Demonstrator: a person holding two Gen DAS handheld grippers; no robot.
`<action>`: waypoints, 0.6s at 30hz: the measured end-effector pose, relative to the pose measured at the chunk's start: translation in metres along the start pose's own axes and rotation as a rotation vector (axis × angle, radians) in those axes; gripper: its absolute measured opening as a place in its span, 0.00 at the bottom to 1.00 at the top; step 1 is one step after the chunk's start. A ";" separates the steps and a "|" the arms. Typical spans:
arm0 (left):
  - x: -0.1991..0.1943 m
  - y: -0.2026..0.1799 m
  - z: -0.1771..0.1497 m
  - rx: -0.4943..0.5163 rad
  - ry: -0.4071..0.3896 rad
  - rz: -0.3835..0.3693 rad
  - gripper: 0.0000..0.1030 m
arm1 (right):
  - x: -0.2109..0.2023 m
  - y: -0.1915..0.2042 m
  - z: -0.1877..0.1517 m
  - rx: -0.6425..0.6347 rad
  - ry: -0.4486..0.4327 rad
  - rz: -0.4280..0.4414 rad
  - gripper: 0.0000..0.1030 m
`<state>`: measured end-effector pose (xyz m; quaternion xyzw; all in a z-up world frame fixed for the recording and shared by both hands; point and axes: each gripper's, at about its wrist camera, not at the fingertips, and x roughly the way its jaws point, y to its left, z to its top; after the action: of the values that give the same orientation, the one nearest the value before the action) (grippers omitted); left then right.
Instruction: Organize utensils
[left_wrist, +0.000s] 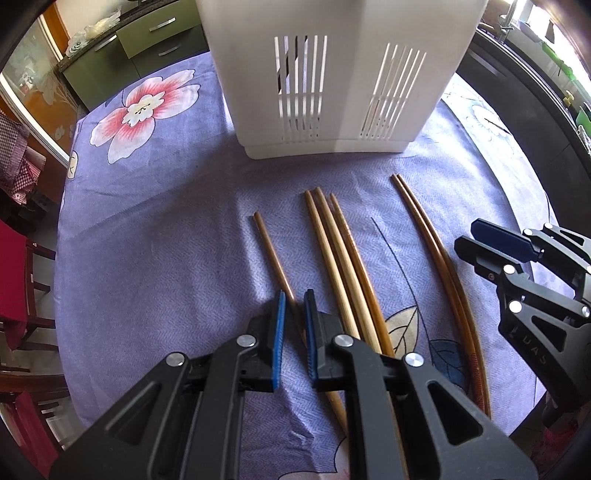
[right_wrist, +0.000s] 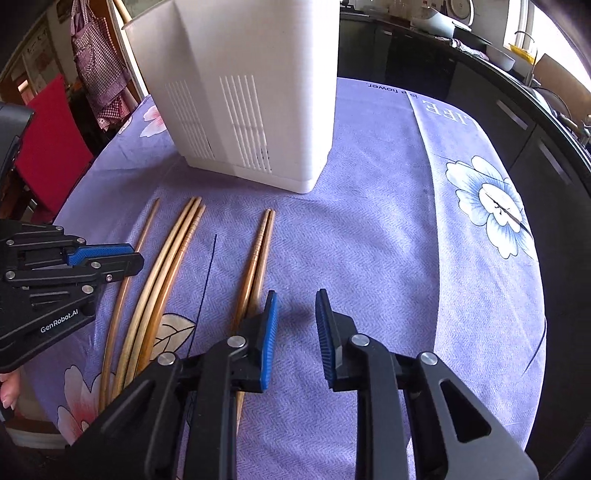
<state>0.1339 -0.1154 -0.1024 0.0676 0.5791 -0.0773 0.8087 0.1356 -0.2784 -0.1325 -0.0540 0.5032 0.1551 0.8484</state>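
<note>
Six slim wooden chopsticks lie on the purple flowered tablecloth (right_wrist: 369, 258). A single chopstick (left_wrist: 271, 254) runs between the narrowly parted fingers of the left gripper (left_wrist: 295, 295). A bundle of three (left_wrist: 340, 266) lies just right of it. The dark pair (right_wrist: 255, 254) lies just left of the right gripper (right_wrist: 295, 295), whose jaws stand moderately apart over bare cloth. "GenRobot.AI" marks the left gripper's body. Beyond stands a white slotted holder (left_wrist: 332, 74); farther, the cloth reads "LIFE".
</note>
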 end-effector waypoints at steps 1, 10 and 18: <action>0.000 0.000 0.000 0.000 0.000 0.001 0.10 | -0.001 0.001 0.001 0.001 -0.005 0.009 0.21; 0.000 0.000 0.001 0.003 0.001 -0.007 0.10 | -0.003 0.010 0.004 -0.026 -0.003 0.003 0.21; 0.000 0.000 0.001 0.005 -0.002 -0.012 0.10 | -0.002 0.014 0.005 -0.037 0.000 -0.014 0.21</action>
<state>0.1344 -0.1153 -0.1022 0.0663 0.5787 -0.0837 0.8085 0.1347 -0.2647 -0.1271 -0.0732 0.5000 0.1585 0.8483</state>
